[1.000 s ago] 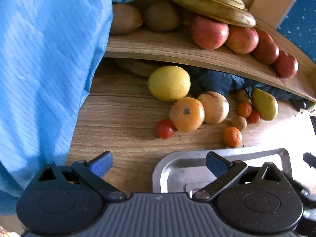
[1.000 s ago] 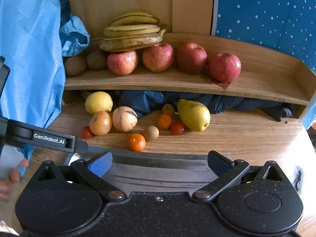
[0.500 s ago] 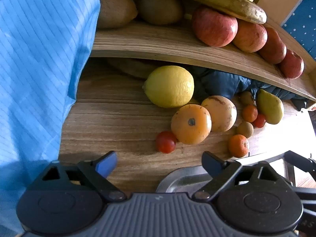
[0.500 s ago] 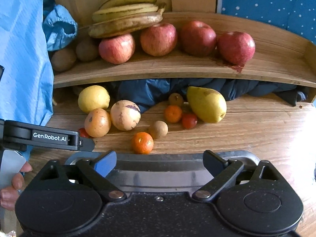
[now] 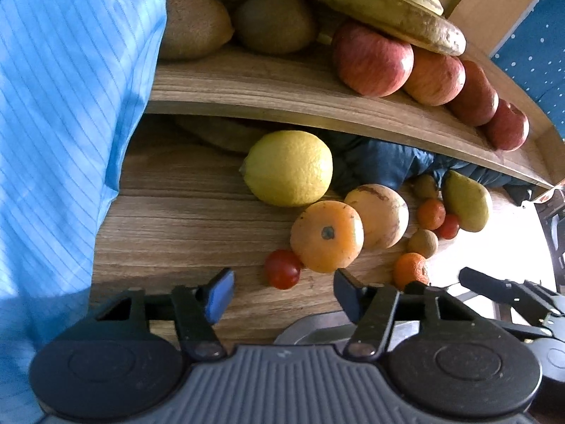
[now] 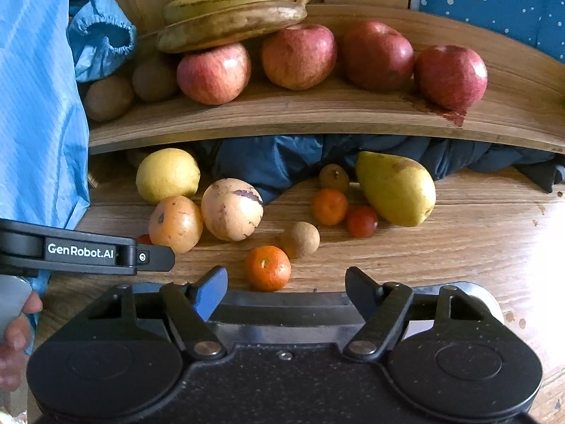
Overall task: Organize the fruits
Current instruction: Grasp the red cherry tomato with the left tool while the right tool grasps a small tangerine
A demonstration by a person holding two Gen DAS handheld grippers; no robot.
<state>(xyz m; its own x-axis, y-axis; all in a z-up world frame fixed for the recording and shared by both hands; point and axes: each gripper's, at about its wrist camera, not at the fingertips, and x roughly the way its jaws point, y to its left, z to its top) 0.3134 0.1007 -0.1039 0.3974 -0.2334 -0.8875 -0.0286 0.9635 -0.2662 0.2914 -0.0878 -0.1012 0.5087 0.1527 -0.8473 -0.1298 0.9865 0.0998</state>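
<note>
Ahead, wide-open left gripper (image 5: 284, 291) frames cherry tomato (image 5: 282, 269).

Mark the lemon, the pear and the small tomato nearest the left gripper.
lemon (image 5: 289, 168), left wrist view, middle of its yellow rind.
pear (image 6: 395, 187), right wrist view, broad middle of its body.
small tomato (image 5: 282, 269), left wrist view, centre of its red skin.
</note>
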